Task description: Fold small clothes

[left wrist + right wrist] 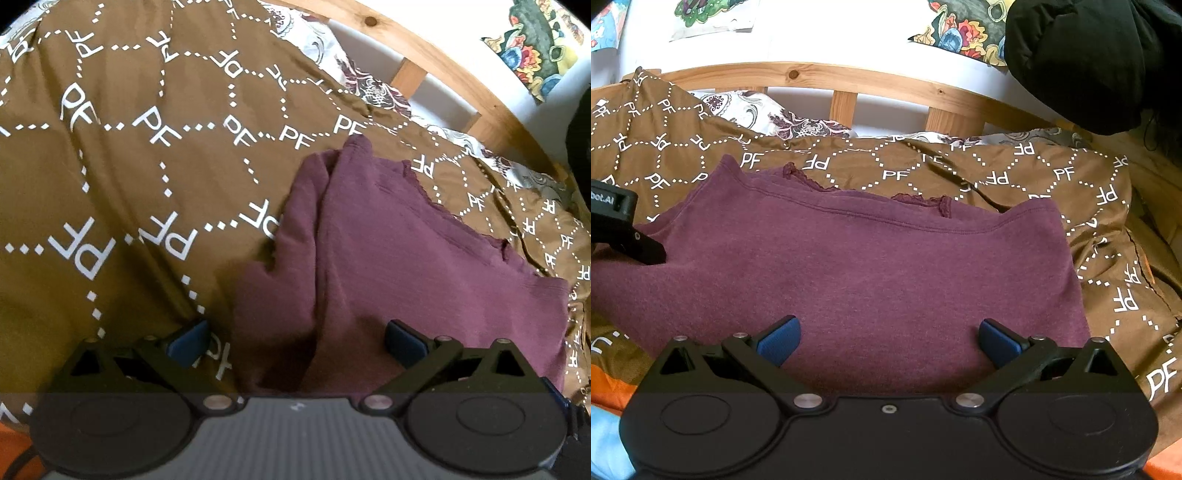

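A maroon top (871,266) with a lace-trimmed neckline lies spread on the brown bed cover (1015,173). In the left wrist view the top (399,258) shows a lengthwise fold along its left side. My left gripper (295,345) is open and empty, just above the top's near left edge. My right gripper (888,341) is open and empty over the top's near hem. The left gripper's black body (617,229) shows at the left edge of the right wrist view, touching the top's left side.
The brown cover with white "PF" lettering (110,166) lies over a floral sheet (768,114). A wooden bed rail (849,79) runs along the far side. A black garment (1089,62) hangs at the upper right. Orange and blue fabric (605,417) lies near left.
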{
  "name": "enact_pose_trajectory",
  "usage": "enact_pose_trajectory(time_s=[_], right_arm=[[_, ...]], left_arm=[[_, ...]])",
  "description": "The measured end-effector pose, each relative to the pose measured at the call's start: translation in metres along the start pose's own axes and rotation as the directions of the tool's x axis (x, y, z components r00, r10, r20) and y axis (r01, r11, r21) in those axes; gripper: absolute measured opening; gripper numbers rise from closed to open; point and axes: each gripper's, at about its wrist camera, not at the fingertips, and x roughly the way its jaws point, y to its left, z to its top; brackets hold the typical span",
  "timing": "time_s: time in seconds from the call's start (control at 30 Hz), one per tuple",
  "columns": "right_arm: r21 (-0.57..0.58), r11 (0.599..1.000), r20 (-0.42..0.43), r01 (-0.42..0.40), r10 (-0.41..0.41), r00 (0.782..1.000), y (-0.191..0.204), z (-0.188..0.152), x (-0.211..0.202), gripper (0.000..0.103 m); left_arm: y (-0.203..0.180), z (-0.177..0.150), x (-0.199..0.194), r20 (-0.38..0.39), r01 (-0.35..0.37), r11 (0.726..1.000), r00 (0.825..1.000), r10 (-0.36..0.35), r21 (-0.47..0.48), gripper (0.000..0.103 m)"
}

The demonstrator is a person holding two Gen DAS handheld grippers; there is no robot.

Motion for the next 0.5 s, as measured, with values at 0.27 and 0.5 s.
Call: enact_pose_trajectory(time_s=[0.27, 0.5], right_arm=[[0.004, 1.000, -0.005, 0.001, -0.001, 1.000, 0.000, 0.001, 0.000, 0.102], [0.045, 0.998, -0.006, -0.036, 0.036, 0.999, -0.009, 0.002, -0.007, 0.102]], left_arm=[[-0.001, -0.004, -0.012, 0.040, 0.026, 1.000, 0.999, -0.026, -0.001, 0.052], [-0.013, -0.006, -0.023, 0.099, -0.015, 0.996, 0.995, 0.006, 0.087, 0.023]])
